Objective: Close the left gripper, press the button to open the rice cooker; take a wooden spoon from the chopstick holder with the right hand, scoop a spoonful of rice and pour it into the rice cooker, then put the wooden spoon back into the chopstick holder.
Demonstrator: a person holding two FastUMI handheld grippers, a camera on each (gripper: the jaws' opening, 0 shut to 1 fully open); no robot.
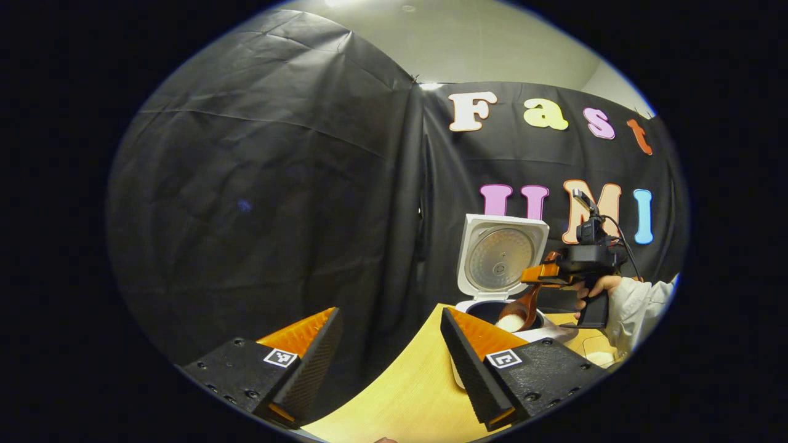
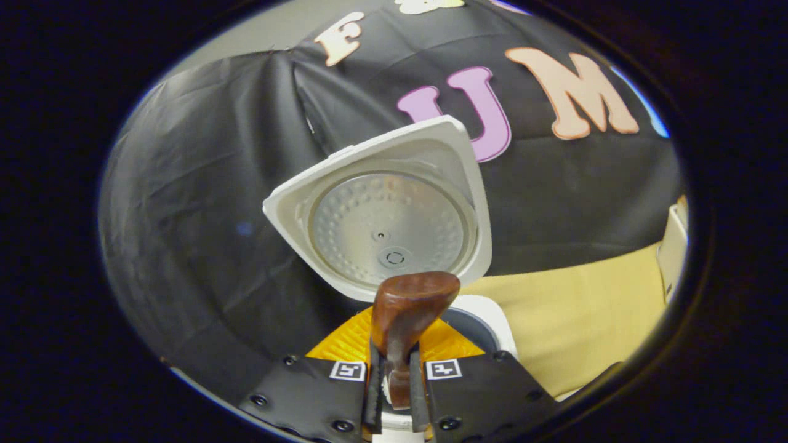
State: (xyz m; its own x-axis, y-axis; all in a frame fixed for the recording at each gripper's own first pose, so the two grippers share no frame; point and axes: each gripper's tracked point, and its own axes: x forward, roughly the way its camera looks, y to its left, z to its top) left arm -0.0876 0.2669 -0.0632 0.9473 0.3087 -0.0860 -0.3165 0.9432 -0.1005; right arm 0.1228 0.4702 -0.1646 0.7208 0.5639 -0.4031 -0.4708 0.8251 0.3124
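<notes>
Rice cooker [image 2: 394, 221] lid up — wooden spoon [image 2: 406, 314] clamped in right gripper [image 2: 394, 381], left gripper [image 1: 388, 363] agape, no legible branding.

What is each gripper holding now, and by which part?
The right gripper holds the wooden spoon by its handle. The left gripper is open, holding nothing.

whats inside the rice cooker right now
The white rice cooker stands open, its lid up. The brown wooden spoon, heaped with white rice, hangs over the dark pot opening. The pot's contents are hidden by the rim and the spoon.
</notes>
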